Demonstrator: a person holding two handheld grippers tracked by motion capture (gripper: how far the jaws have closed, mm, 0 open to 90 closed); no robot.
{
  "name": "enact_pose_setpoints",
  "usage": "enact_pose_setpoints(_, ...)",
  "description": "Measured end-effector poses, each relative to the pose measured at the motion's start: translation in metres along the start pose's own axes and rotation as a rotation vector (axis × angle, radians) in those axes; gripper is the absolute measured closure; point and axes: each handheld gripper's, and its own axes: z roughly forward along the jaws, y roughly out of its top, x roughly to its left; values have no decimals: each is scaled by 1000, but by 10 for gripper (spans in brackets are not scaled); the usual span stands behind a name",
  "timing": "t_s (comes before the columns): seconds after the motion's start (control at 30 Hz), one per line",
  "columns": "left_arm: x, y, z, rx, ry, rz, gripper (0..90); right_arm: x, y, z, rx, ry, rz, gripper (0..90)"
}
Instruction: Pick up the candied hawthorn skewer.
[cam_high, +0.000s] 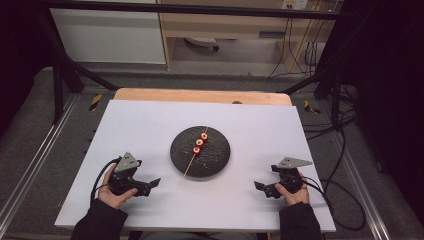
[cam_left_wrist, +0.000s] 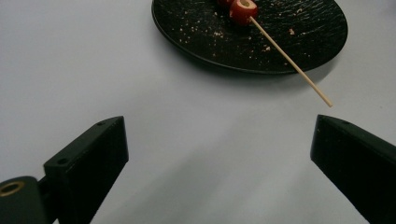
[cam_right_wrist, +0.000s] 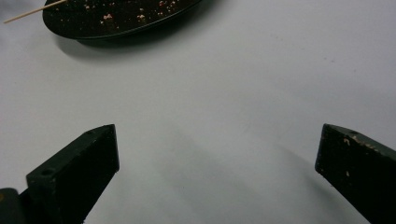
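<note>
A round black plate (cam_high: 215, 157) lies in the middle of the white table. On it rests a thin wooden skewer (cam_high: 191, 164) with three red fruit pieces (cam_high: 199, 142) threaded on its far half; its bare end pokes over the plate's near-left rim. In the left gripper view the skewer (cam_left_wrist: 289, 60) and one red piece (cam_left_wrist: 243, 10) lie ahead. My left gripper (cam_high: 154, 184) stands open on the table left of the plate. My right gripper (cam_high: 260, 187) stands open to the right of it. The plate's crumb-speckled rim (cam_right_wrist: 116, 21) lies ahead in the right gripper view.
The white table top (cam_high: 150, 125) has a wooden strip (cam_high: 200, 95) along its far edge. Black frame bars (cam_high: 65, 65) stand at both far corners. Cables (cam_high: 345, 200) trail off the table's right side.
</note>
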Motion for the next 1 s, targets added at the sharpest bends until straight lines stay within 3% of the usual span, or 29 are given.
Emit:
enact_pose_setpoints(0.4, -16, 26, 17, 22, 1, 13, 44, 0, 0, 1, 1, -3, 3, 4)
enact_pose_setpoints(0.7, -32, 48, 43, 63, 12, 23, 68, 0, 0, 1, 0, -5, 3, 4)
enact_pose_setpoints(1.0, -42, 63, 66, 89, 24, 15, 147, -1, 0, 1, 3, -11, -1, 4)
